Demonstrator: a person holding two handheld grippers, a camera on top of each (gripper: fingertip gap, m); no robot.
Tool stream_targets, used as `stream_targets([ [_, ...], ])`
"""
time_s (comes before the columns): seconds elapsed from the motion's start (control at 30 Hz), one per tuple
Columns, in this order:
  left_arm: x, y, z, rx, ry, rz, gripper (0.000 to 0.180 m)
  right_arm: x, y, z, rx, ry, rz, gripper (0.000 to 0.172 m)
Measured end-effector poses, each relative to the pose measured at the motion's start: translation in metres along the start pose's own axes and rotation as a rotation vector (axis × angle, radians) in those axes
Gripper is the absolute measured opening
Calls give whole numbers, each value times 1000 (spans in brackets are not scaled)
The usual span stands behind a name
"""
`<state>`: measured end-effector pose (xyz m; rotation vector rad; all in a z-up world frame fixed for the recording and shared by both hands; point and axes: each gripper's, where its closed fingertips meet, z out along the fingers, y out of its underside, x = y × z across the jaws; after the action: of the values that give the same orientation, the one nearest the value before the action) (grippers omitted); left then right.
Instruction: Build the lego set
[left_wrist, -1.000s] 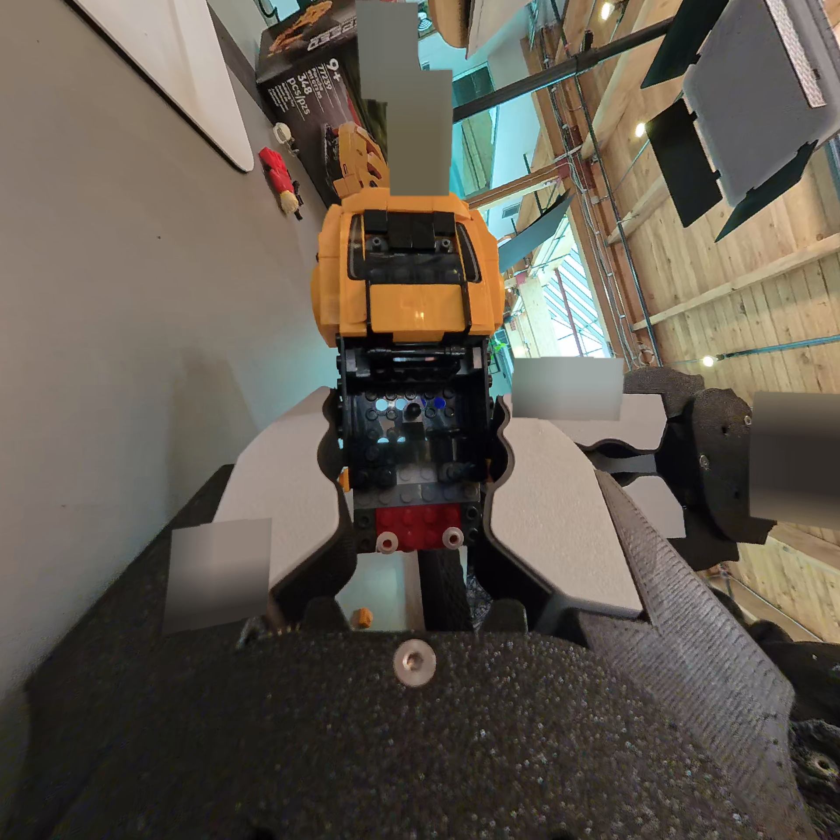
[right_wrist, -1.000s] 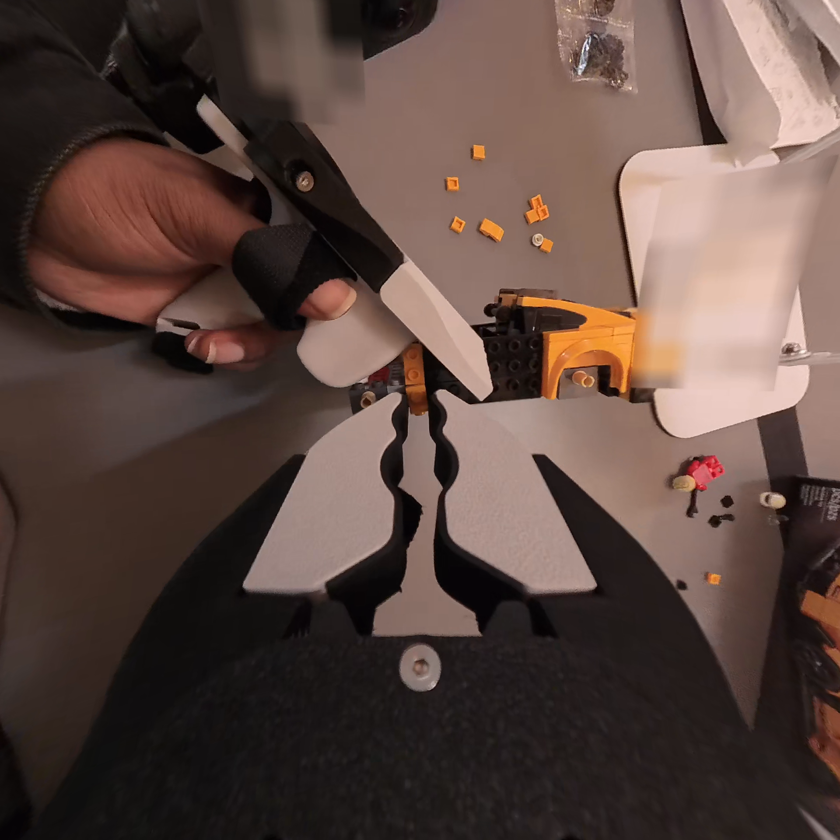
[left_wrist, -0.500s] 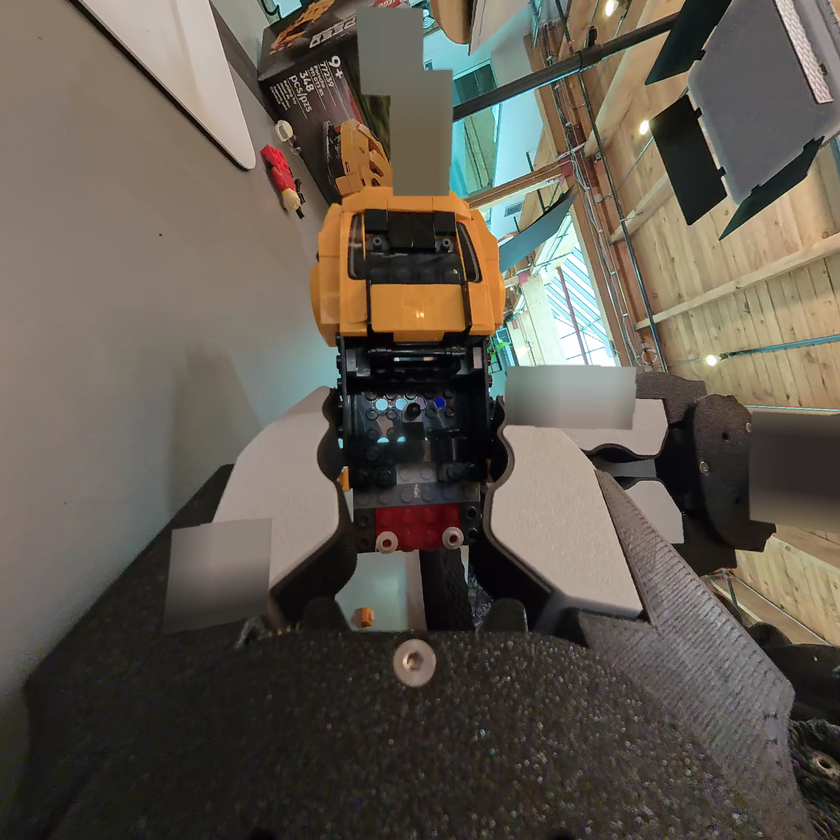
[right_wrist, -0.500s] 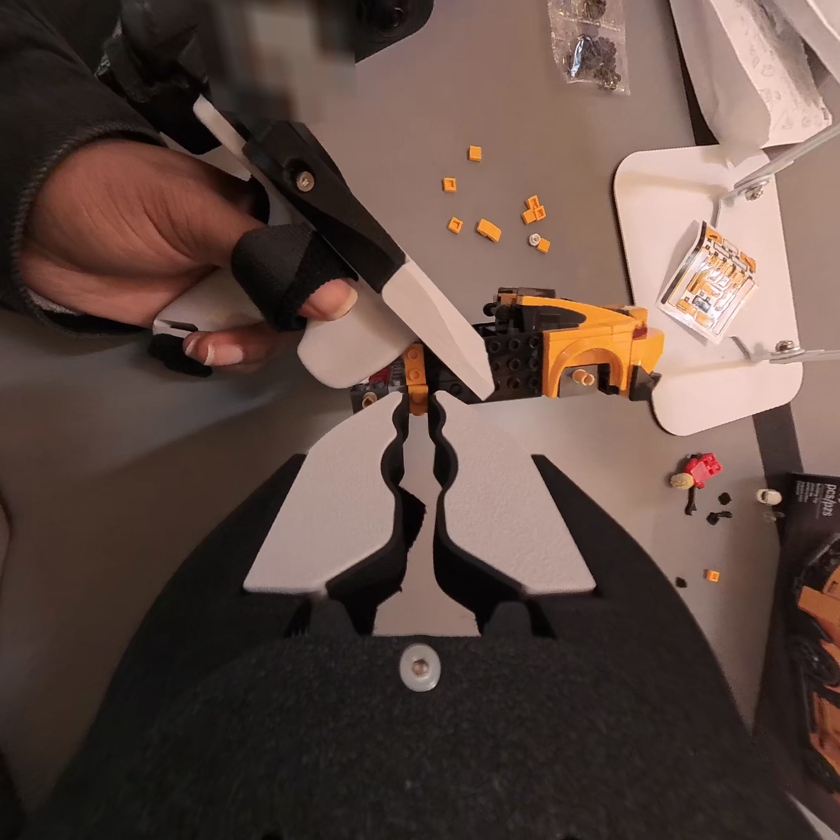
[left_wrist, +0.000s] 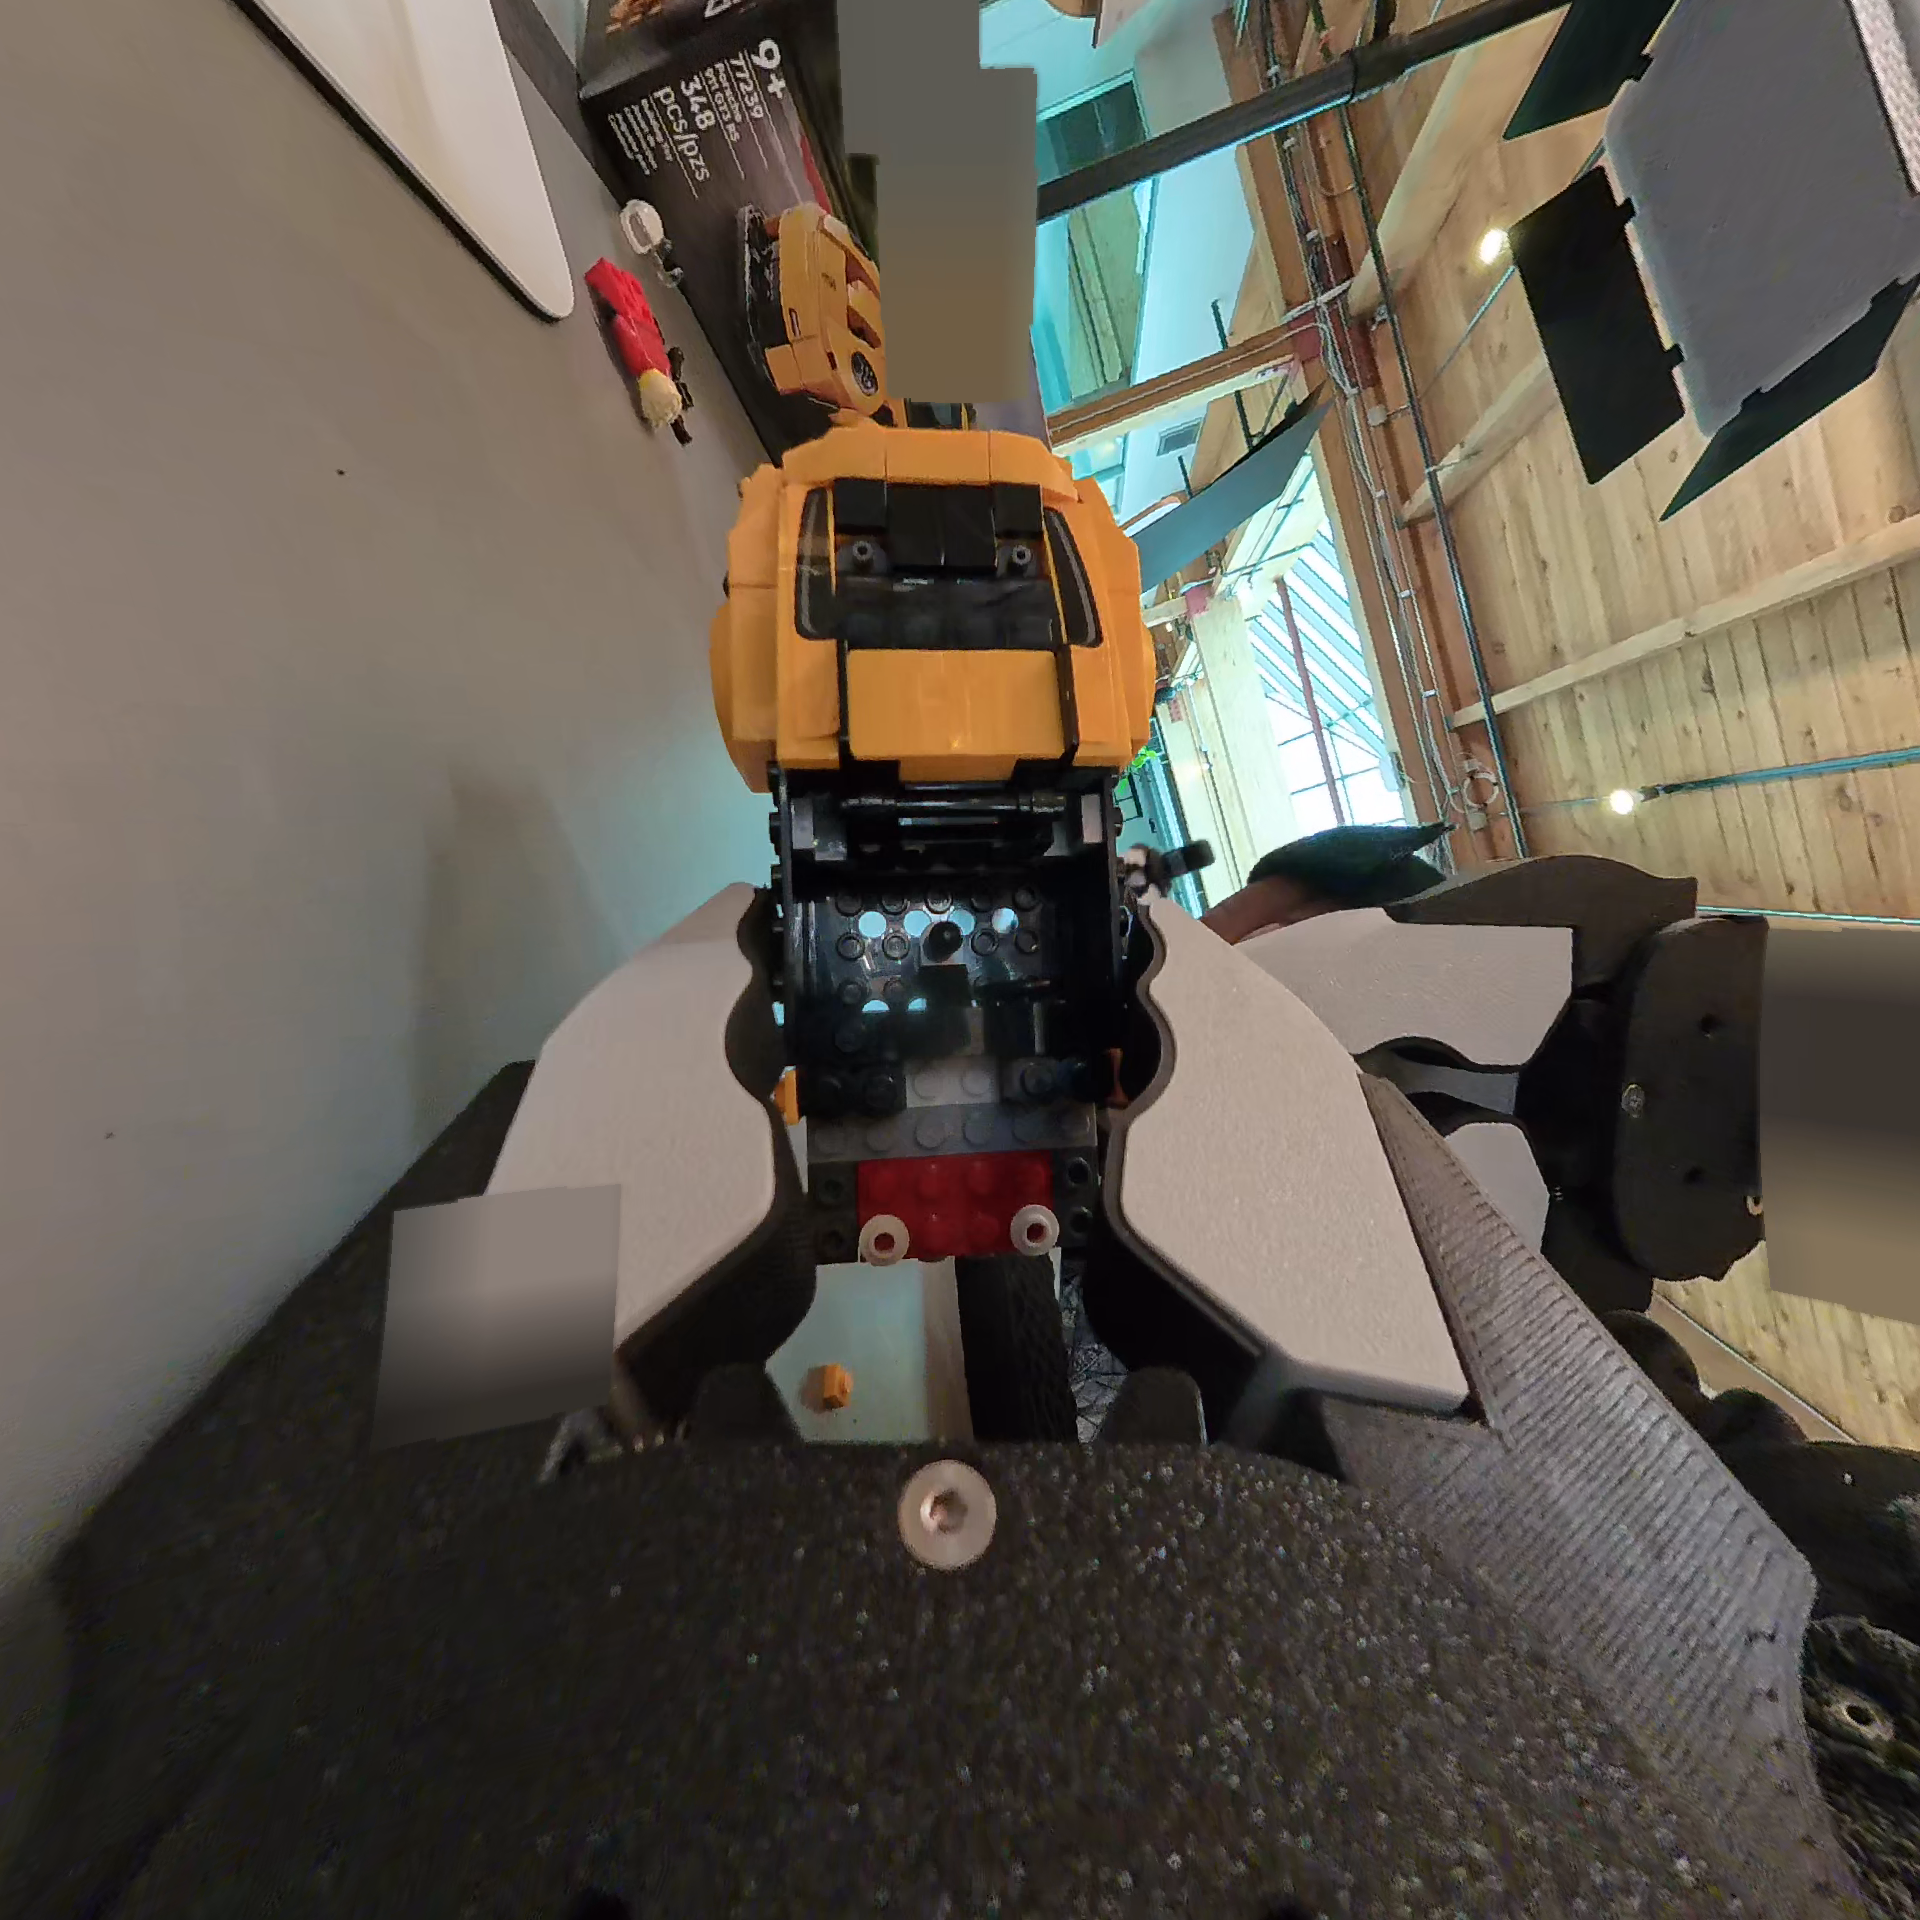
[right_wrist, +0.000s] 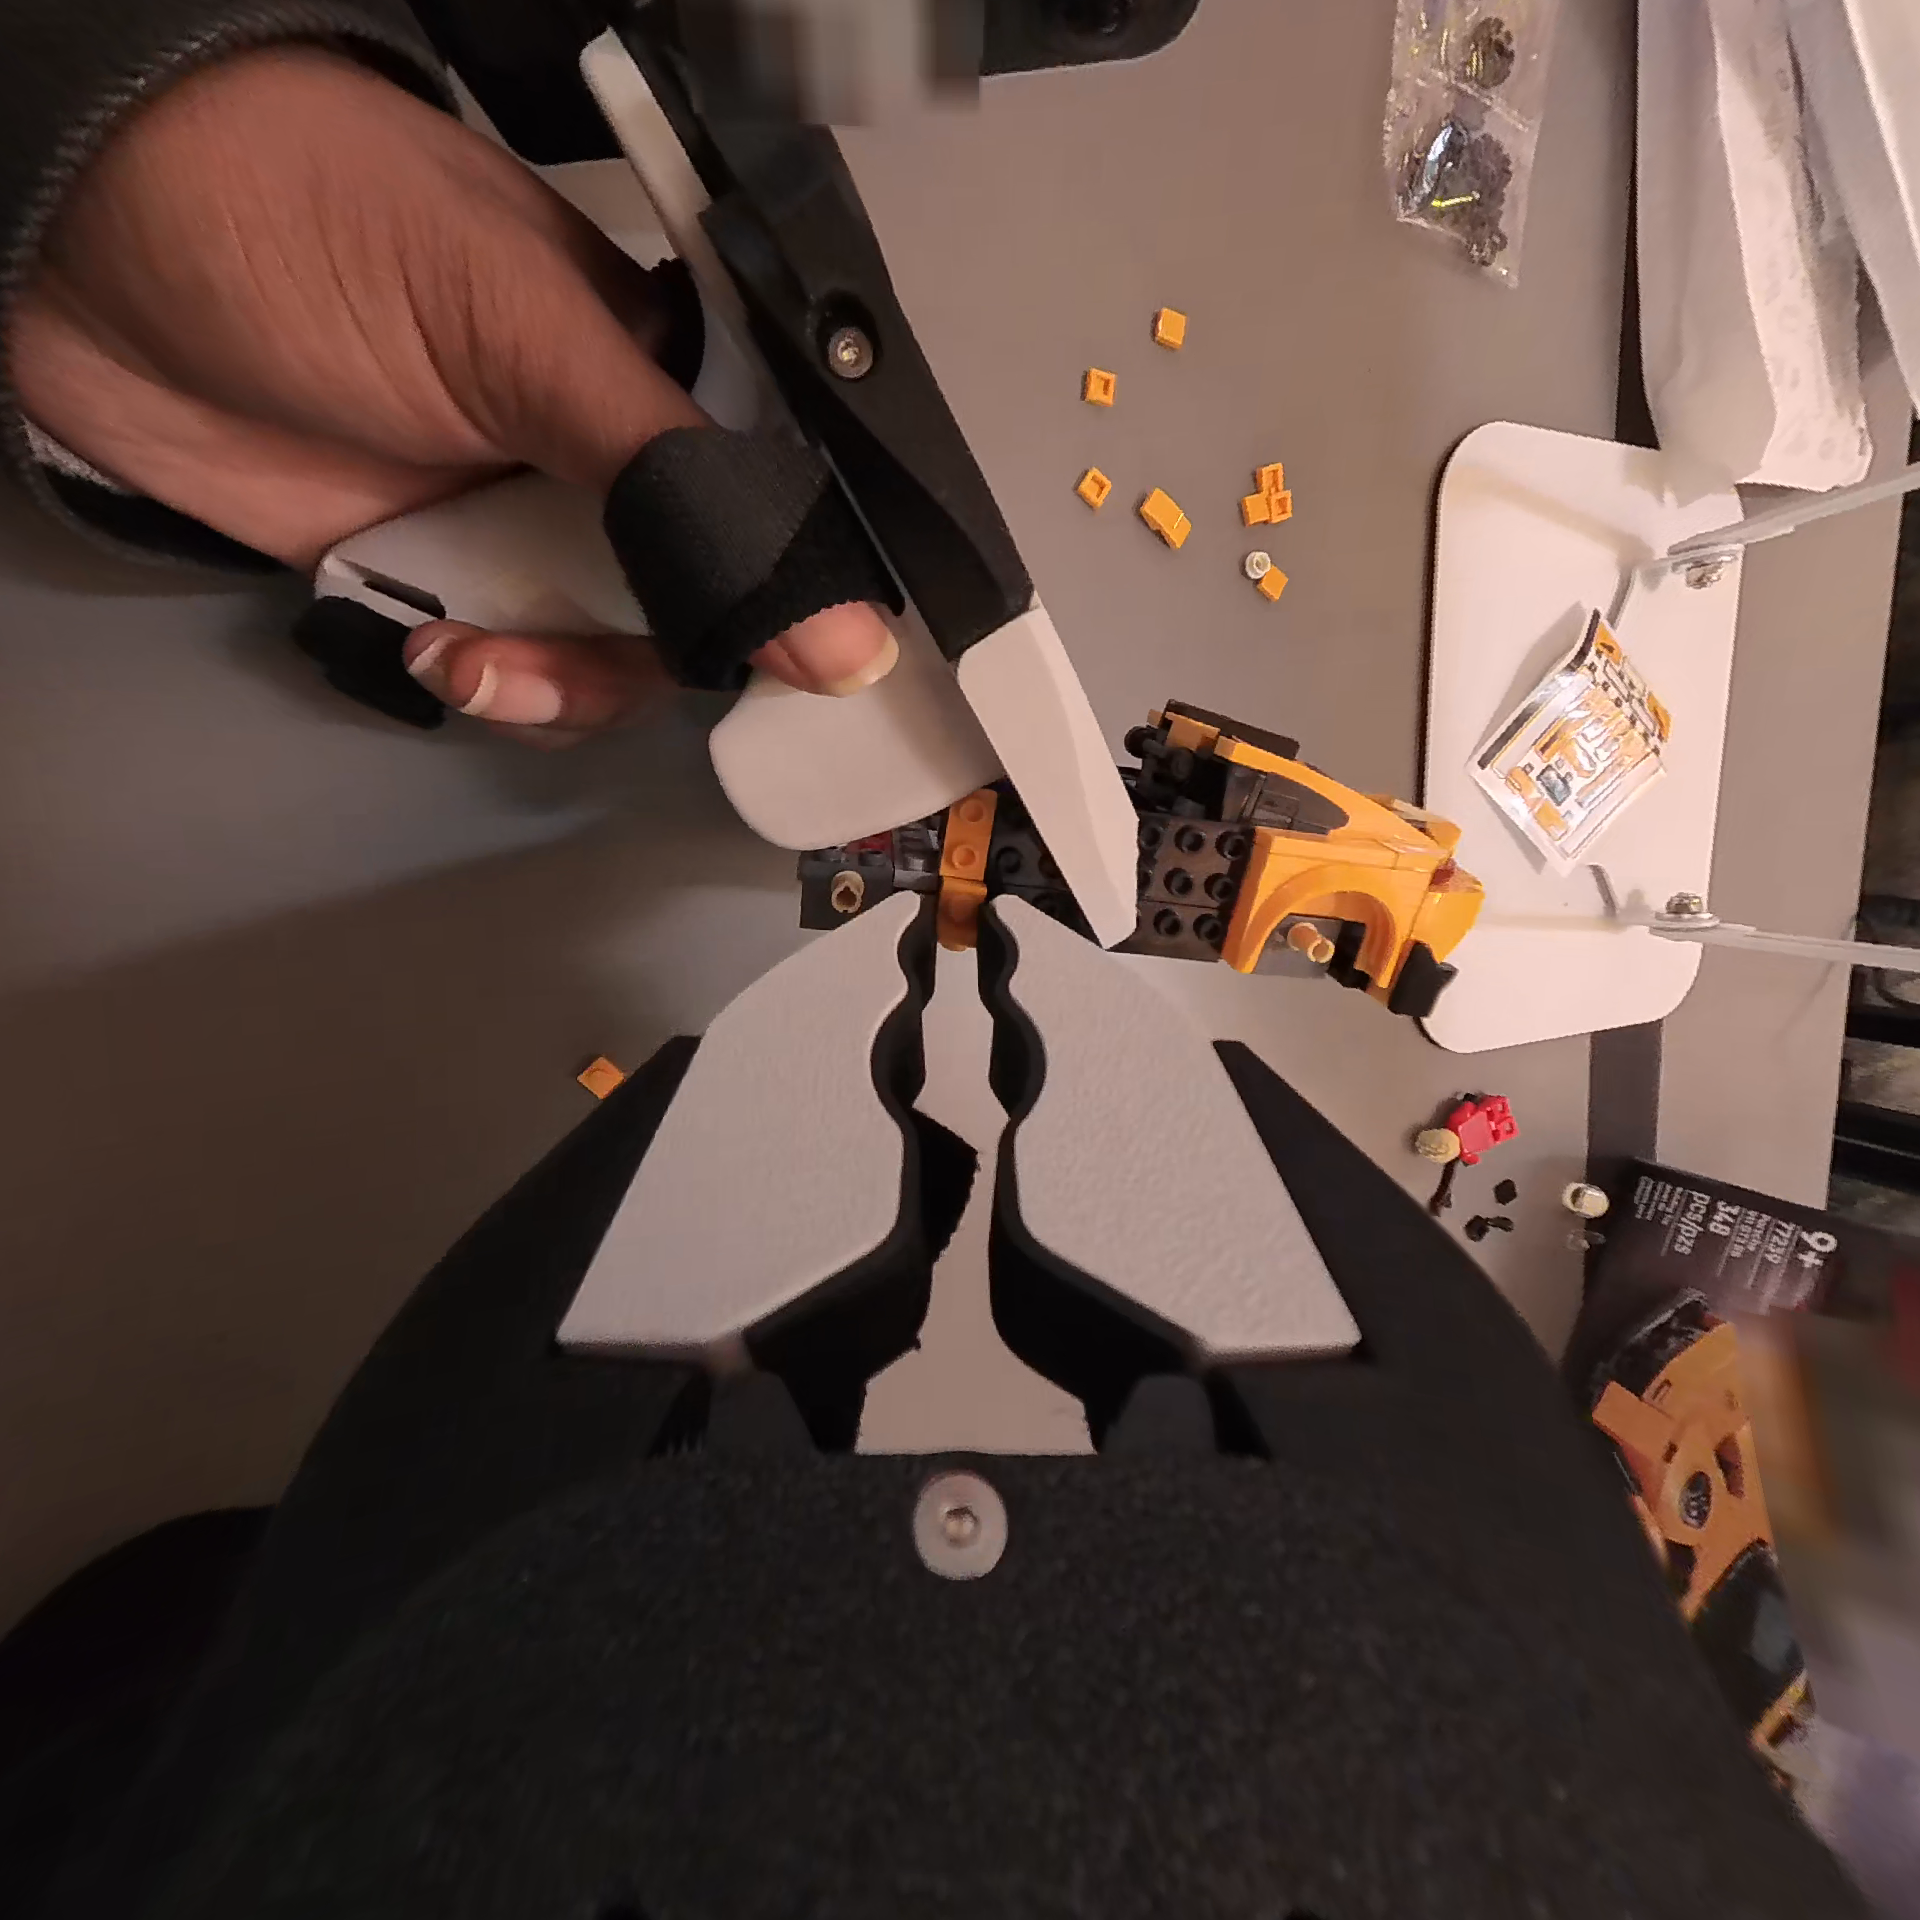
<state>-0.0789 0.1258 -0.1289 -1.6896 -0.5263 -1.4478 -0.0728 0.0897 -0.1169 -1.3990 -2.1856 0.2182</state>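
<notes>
My left gripper (left_wrist: 951, 914) is shut on an orange and black brick car (left_wrist: 935, 665), with both pads pressed on the sides of its black chassis. It holds the car above the grey table (right_wrist: 312, 987). In the right wrist view the car (right_wrist: 1330, 883) lies sideways between the left gripper's white fingers (right_wrist: 1039, 748). My right gripper (right_wrist: 961, 920) is nearly closed on a small orange brick (right_wrist: 961, 883) that sits against the car's side. The right gripper's fingers (left_wrist: 1403, 977) also show to the right of the car in the left wrist view.
Several loose orange pieces (right_wrist: 1164, 514) lie on the table beyond the car. A white stand base (right_wrist: 1558, 935) bears a sticker sheet (right_wrist: 1569, 769). Also there: red figure parts (right_wrist: 1481, 1127), the set's black box (right_wrist: 1714, 1299), a bag of dark parts (right_wrist: 1455, 135) and white paper (right_wrist: 1787, 260). My left and right fingertips are right by each other.
The car has tilted slightly, its orange end dipping in the right wrist view. Both grippers keep their hold, and the right one stays at the car's side.
</notes>
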Motion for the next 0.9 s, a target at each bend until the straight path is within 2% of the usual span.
stream_targets([
  [0.67, -1, 3, 1, -22, -5, 1, 64, -1, 2, 0, 11, 2, -139, 7],
  [0.9, -2, 3, 1, -19, -5, -3, 64, 0, 1, 0, 7, 1, -126, 7],
])
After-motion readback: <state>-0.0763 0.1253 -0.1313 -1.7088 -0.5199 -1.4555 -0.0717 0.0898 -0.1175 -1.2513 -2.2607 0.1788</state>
